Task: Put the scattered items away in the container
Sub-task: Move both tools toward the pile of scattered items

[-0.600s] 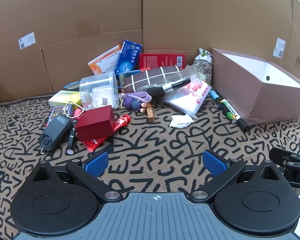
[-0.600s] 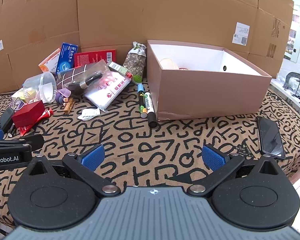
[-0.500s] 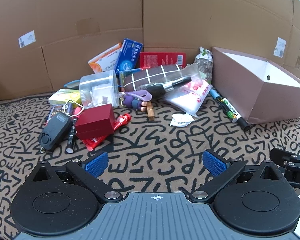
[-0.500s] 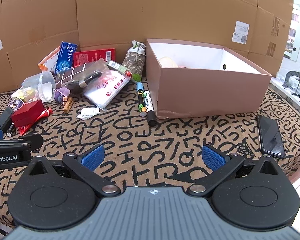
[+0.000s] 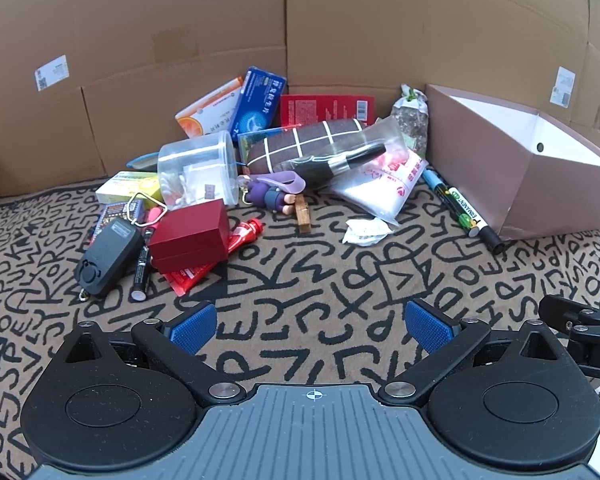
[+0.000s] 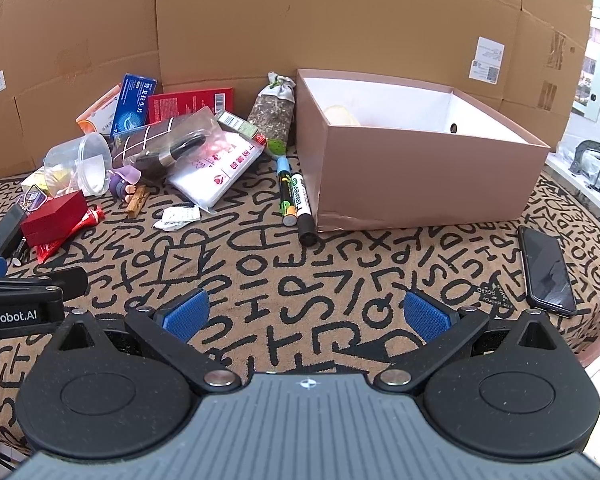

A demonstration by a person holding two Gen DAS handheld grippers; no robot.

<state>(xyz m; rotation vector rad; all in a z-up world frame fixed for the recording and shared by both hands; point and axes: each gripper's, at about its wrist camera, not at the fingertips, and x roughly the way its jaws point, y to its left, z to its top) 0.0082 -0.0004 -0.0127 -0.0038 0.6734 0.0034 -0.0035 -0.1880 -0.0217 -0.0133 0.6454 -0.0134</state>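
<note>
Patterned tan cloth with black letters over the whole worktop point(image 5: 340, 276), cardboard walls point(image 5: 204, 20) behind. At far left of the pile, near the worktop's left edge: black key fob point(image 5: 107, 256), thin black battery-like cylinder point(image 5: 142, 268) just beside it, red box point(image 5: 190, 236) lying on a red tube point(image 5: 220, 256). Behind these: yellow carton point(image 5: 128, 189), clear plastic tub point(image 5: 198, 168) tipped on its side. Leaning on the back wall: orange-and-white carton point(image 5: 212, 110), blue carton point(image 5: 258, 100), red flat pack point(image 5: 326, 108). Middle of the pile: brown checked pouch point(image 5: 304, 146), black brush point(image 5: 340, 162) across a clear bag point(image 5: 380, 184), purple figure point(image 5: 272, 194), wooden clip point(image 5: 302, 216), crumpled white paper point(image 5: 366, 232). Further right: sachet of dried bits point(image 6: 274, 114) touching the pink box point(image 6: 420, 176), two markers point(image 6: 296, 200) lying along the box's left wall. Pink box open, toward the back right of the worktop, something pale inside, hard to make out. Black phone point(image 6: 546, 270) near the right edge.

Left gripper point(image 5: 310, 324) over the front of the cloth, jaws wide apart, nothing between them. Right gripper point(image 6: 304, 314) likewise spread wide and empty, low over the front, in front of the box.
</note>
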